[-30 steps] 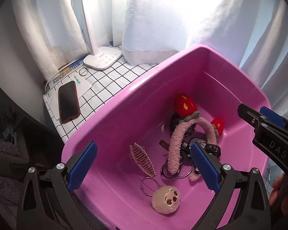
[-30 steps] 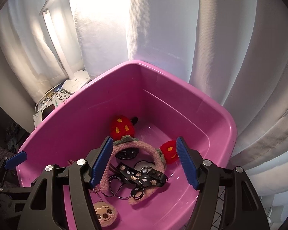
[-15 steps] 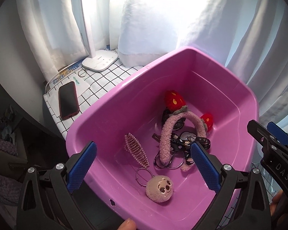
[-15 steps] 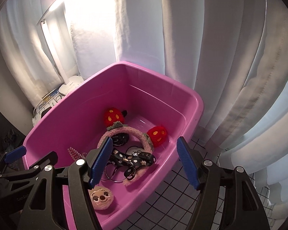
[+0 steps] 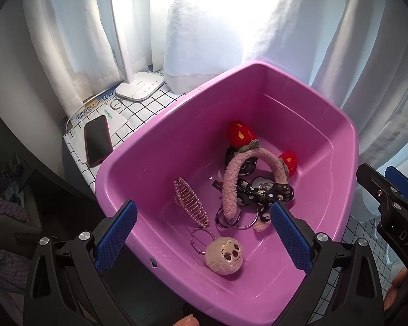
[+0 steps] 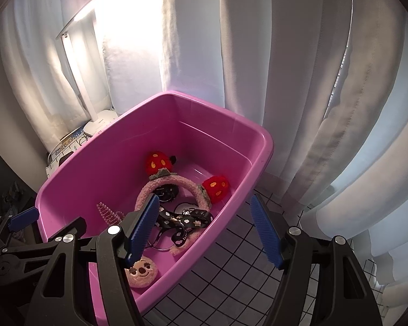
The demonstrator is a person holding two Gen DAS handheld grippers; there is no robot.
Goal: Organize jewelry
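A: Entry. Pink tub (image 5: 258, 87) sits on the checked tabletop (image 5: 138, 119), in front of the white curtain. All the accessories in view lie on its floor. Left gripper (image 5: 202, 233) hangs over the near rim, jaws spread wide, nothing between them. Right gripper (image 6: 204, 228) hangs at the near right corner, jaws likewise released and empty.

B: Contents?

A: Fluffy pink headband (image 5: 231, 187) with two red strawberries, roughly centre-right. A black patterned strap (image 5: 269, 194) crosses it, with dark wire rings (image 5: 231, 221) under its near end. Pearl hair clip (image 5: 190, 203) lies alone to the left. Round plush keychain (image 5: 224, 255) lies nearest, its metal ring touching the clip's near tip. A small loose ring (image 5: 116, 104) rests on the tabletop by the lamp base (image 5: 140, 85), near a phone (image 5: 98, 140).

B: Stage of the task?

A: Cannot settle it. Pieces gathered in the tub fits a finished collection; the tangled pile fits sorting to come. No move logged as due.

B: If a piece does get lifted, how to do it well?

A: Judgement only. The clip and keychain are the clean picks: separate, open space around them. Come straight down and close across the clip's narrow width, not its length. The headband is entangled with strap and rings; pulling it would likely drag those along. One gripper pinning the strap while the other lifts would help. Tub walls are steep, so a vertical approach avoids knocking the rim.
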